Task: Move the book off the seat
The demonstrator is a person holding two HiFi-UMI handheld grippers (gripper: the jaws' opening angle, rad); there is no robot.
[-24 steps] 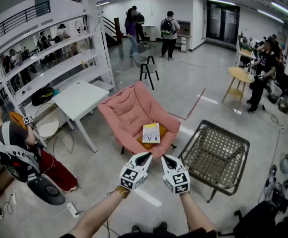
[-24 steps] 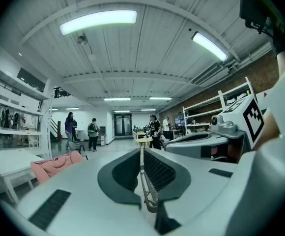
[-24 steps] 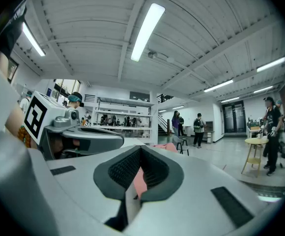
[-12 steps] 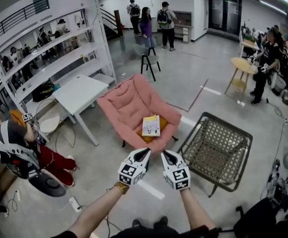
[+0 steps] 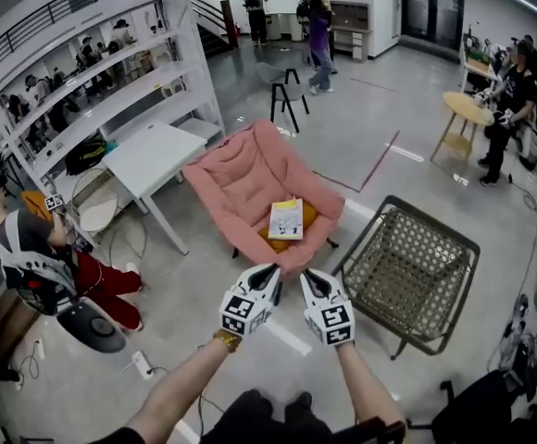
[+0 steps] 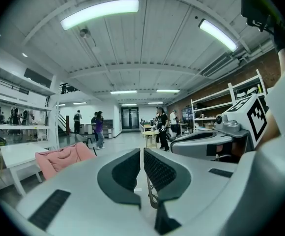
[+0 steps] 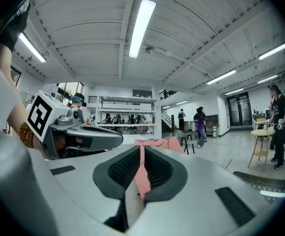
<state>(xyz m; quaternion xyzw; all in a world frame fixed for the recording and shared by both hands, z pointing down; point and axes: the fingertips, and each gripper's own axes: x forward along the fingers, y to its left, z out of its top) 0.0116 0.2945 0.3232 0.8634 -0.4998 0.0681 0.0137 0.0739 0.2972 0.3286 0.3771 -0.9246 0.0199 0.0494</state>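
Observation:
A yellow and white book (image 5: 286,218) lies flat on an orange cushion (image 5: 307,214) in the seat of a pink padded chair (image 5: 241,183). My left gripper (image 5: 273,268) and right gripper (image 5: 305,276) hover side by side just short of the chair's front edge, both shut and holding nothing. In the left gripper view the left gripper (image 6: 142,168) points over the floor, with the pink chair (image 6: 64,157) off to its left. The right gripper (image 7: 141,168) looks straight at the pink chair (image 7: 159,144), which shows as a pink strip between its jaws.
A dark wicker chair (image 5: 407,271) stands right of the pink chair. A white table (image 5: 153,155) and white shelving (image 5: 93,91) stand at the left, where a person (image 5: 28,248) sits on the floor. A black stool (image 5: 287,86), a round wooden table (image 5: 468,111) and several people stand farther back.
The chair and book sit higher in the head view than before. Both grippers stay shut and side by side. People at the back have walked to the right.

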